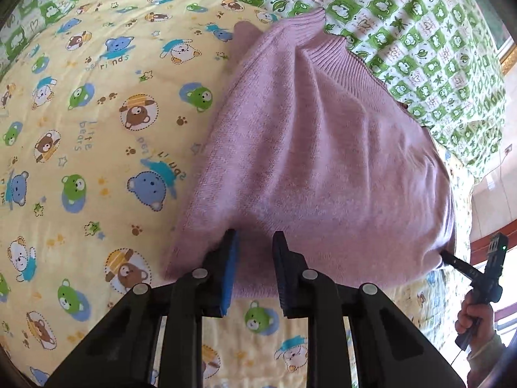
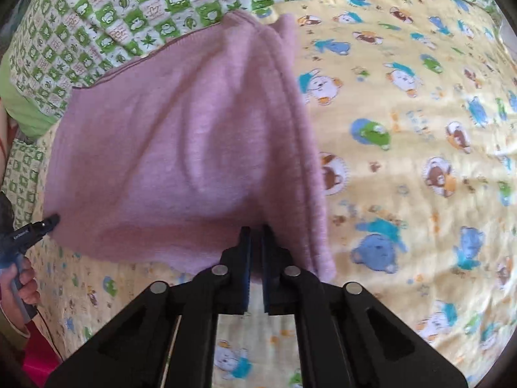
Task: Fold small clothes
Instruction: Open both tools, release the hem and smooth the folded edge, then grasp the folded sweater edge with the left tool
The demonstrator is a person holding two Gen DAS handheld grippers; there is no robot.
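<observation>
A pink knitted sweater [image 1: 323, 161] lies folded on the bear-print sheet, its ribbed hem toward the green quilt. My left gripper [image 1: 255, 245] sits at the sweater's near edge. Its jaws stand apart with the cloth's edge between them, and the blue pads [image 1: 230, 271] do not visibly press it. In the right wrist view the sweater [image 2: 181, 148] rises in folds toward my right gripper [image 2: 257, 236], which is shut on the near corner. Each gripper shows small in the other's view: the right gripper [image 1: 452, 258] and the left gripper [image 2: 48, 221], both at the sweater's edge.
A yellow bear-print sheet [image 1: 97, 148] covers the bed around the sweater. A green and white checked quilt [image 1: 420, 32] lies bunched along the far side. A person's hand [image 1: 475, 320] holds the right gripper's handle, and another hand [image 2: 22, 278] holds the left one.
</observation>
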